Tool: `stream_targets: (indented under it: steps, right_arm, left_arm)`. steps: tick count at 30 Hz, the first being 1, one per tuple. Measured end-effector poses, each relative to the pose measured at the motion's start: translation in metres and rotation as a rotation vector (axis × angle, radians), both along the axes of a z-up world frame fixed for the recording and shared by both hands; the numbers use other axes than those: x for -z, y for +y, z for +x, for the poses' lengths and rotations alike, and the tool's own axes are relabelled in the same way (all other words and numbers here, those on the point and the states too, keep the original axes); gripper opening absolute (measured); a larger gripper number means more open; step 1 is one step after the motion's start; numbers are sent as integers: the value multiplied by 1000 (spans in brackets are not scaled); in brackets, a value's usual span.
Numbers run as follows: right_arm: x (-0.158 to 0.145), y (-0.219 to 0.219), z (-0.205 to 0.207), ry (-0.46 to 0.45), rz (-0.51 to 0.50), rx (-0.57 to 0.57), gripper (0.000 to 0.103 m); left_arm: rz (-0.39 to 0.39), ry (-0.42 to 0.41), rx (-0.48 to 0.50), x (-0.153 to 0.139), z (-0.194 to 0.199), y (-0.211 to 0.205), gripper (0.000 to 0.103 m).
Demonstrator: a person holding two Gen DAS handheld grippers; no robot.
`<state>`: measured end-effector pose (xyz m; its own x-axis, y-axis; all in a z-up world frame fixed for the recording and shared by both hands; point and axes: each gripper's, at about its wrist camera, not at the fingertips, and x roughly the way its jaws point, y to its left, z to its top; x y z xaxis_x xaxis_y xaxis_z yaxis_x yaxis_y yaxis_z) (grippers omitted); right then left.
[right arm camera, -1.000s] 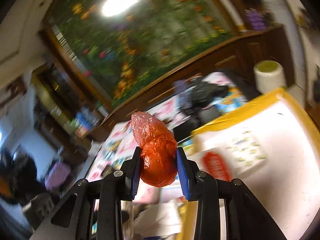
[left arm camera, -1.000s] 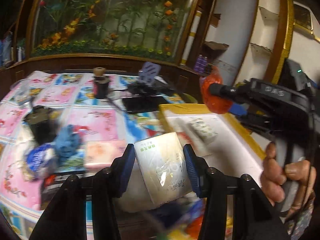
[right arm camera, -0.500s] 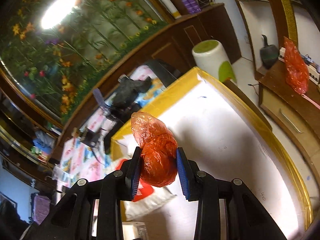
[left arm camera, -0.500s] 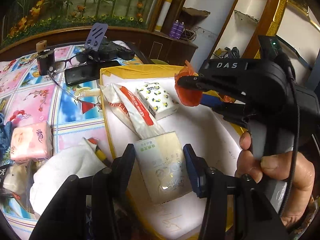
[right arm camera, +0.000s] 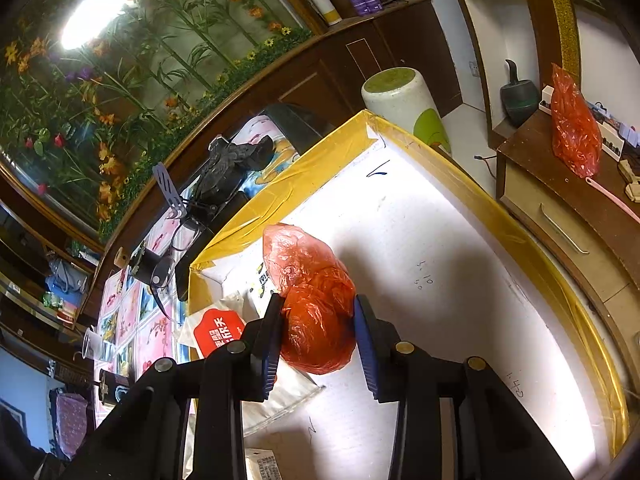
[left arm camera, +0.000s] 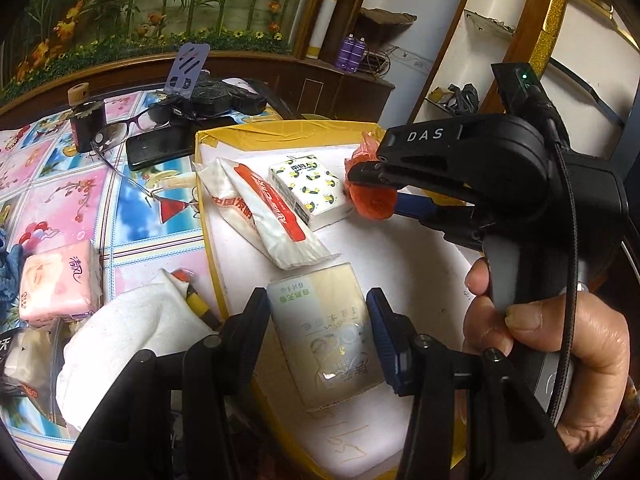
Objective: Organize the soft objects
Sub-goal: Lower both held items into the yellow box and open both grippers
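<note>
Since the earlier frame, the yellow-edged white board [left arm camera: 400, 252] has been approached more closely. A pale tissue pack [left arm camera: 324, 332] is gripped above it by the left claw [left arm camera: 318, 324]; a crumpled red bag [right arm camera: 316, 312] is clamped in the right claw [right arm camera: 318, 332].

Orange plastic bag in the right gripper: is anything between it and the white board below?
Nothing visible. The orange plastic bag hangs in the right gripper over bare white board; the patterned tissue pack lies just beside it, not under it.
</note>
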<state>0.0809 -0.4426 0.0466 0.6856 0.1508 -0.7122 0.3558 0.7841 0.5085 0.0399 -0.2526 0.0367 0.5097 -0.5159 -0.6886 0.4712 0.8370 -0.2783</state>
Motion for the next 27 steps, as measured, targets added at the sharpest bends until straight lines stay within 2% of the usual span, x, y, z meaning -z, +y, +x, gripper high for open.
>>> stream_targets:
  steps: [14,17,19,23,27]
  right_arm:
    - [-4,1,-3,-3,-1,0,39]
    - [-7,1,-5,-10,1,3,51]
    - [-11,0,-8,-21,-9,13,57]
    - [-17,-1,-13,-53,-16,26,58]
    - [-28,0,-23,-139,7,19,58]
  left_arm:
    - [-7,1,2,0,0,1,50]
    - [-16,4,0,-1,0,1,53]
    - [-27,5,-5,-2,0,3,60]
    - [-55,-5,-9,-6,-1,6,62]
    - [-61,-38,-17,-12,-5,9,63]
